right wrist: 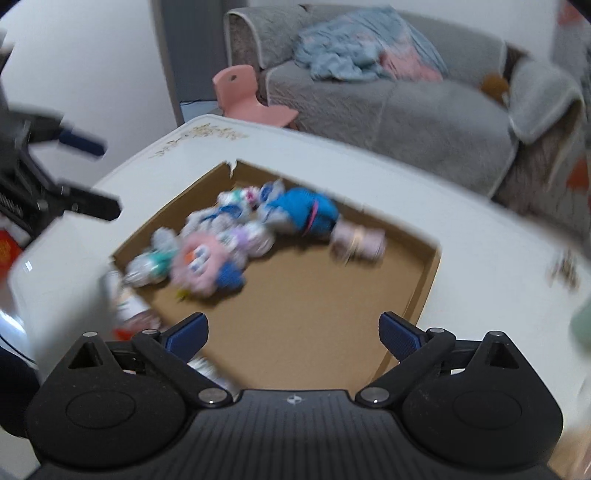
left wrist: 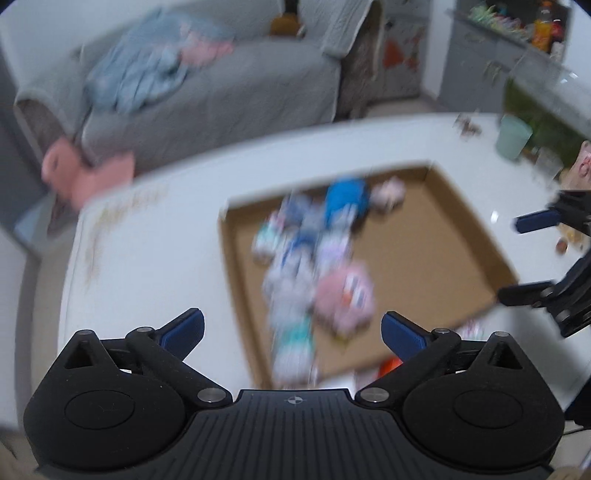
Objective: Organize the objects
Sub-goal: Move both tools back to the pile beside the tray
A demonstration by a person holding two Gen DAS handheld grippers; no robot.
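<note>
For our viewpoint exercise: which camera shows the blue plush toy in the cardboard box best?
The right wrist view: the blue plush toy shows less blurred, its pink strap visible. The left wrist view shows only a blue smear at the cardboard box's far end.

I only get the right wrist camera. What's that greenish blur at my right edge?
Observer: Likely the mint-green cup; it's standing on the white table, past the cardboard box.
Operator: Is the left claw carrying a toy?
Observer: No. Its own camera shows the left claw wide open, with nothing between the fingers.
Operator: What's farther back than the cup?
Observer: A grey cabinet with an orange bottle on top.
</note>
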